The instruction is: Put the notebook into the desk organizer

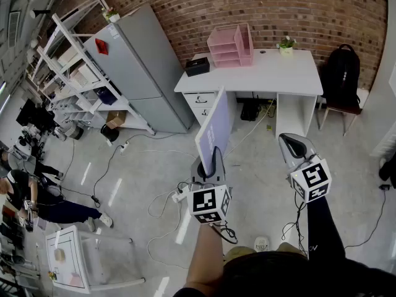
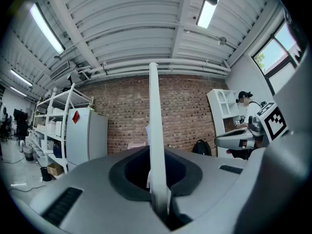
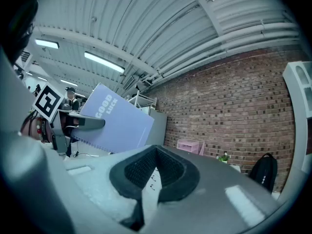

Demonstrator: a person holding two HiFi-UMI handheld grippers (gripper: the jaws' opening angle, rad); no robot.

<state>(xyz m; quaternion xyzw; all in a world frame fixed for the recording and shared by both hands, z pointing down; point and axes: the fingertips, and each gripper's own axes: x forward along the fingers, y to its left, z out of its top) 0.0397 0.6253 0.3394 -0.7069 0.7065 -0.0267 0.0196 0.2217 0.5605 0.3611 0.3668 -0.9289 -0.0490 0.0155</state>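
As seen from the head view, the left gripper (image 1: pixel 210 159) holds the notebook (image 1: pixel 215 130) upright, well short of the pink organizer (image 1: pixel 230 46) on the desk (image 1: pixel 278 76). Left gripper view: 2 jaws pinch the notebook edge-on. Right gripper view: right gripper (image 3: pixel 155 152) jaws pressed together, empty.

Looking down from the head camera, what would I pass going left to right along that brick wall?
Shelves → grey cabinet → black box → organizer → plant → backpack
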